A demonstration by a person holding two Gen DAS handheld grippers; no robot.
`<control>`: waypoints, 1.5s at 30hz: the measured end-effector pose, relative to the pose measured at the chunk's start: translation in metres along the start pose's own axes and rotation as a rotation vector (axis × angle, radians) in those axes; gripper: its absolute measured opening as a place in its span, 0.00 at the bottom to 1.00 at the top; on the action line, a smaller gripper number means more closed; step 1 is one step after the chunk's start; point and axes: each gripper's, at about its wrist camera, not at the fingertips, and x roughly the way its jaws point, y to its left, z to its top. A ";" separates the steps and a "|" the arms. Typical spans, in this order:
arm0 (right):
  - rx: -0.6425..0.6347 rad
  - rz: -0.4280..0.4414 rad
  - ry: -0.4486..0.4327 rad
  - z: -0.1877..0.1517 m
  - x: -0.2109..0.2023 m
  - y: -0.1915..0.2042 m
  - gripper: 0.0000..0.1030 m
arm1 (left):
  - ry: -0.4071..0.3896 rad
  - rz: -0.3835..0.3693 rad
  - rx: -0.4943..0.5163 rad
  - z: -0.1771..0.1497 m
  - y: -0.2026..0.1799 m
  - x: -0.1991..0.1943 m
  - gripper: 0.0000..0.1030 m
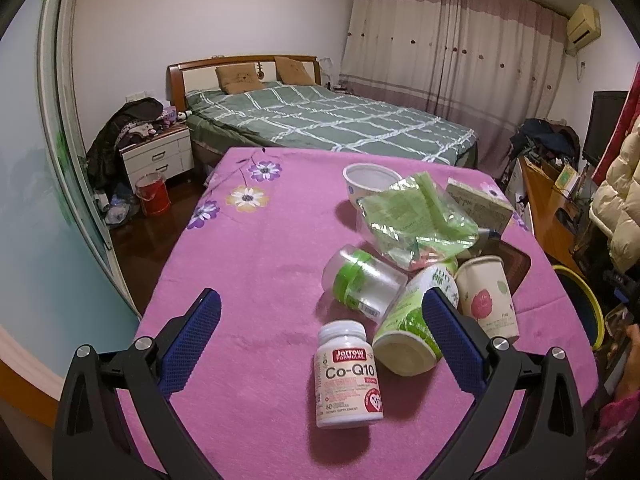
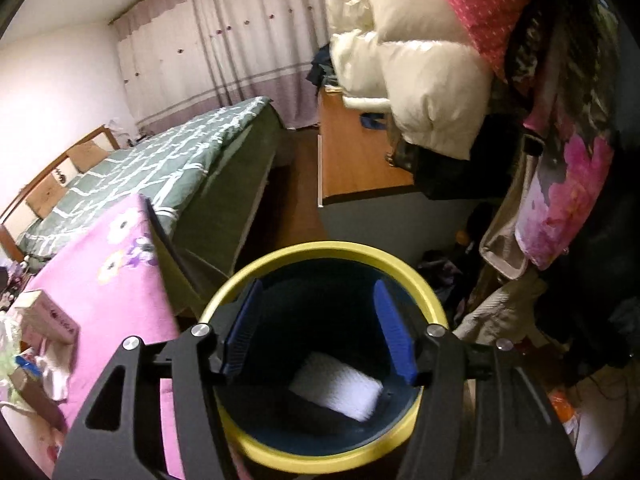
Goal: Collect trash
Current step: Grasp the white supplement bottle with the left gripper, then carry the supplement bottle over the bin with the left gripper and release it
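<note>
The pill bottle [image 1: 349,376] lies on its side on the pink tablecloth [image 1: 248,280], just ahead of my left gripper [image 1: 320,320] and a little toward its right finger, with nothing else leaning on it. I judge it light, stiff and smooth; the round body could roll or squirt out of a loose pinch, so I would close across the middle of the labelled body, square to its length, not on the narrower white cap. Beyond it, touching one another in a heap, lie a green-labelled tub [image 1: 408,332], a clear jar with a green band [image 1: 360,284], a paper cup [image 1: 486,296] and a crinkly green wrapper [image 1: 412,216]. The cup and wrapper look soft and would crush; the clear jar looks slippery. My left gripper stands wide apart and empty, hovering above the cloth. My right gripper [image 2: 320,328] is also apart with nothing between its pads, hanging over the mouth of the yellow-rimmed bin [image 2: 320,456], which stands beside the table. A white wad [image 2: 336,392] already lies at the bin's bottom, below that gripper.
</note>
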 end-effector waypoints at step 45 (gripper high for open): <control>-0.065 0.153 -0.014 -0.005 -0.027 0.048 0.62 | 0.175 -0.048 0.030 -0.040 -0.004 0.044 0.45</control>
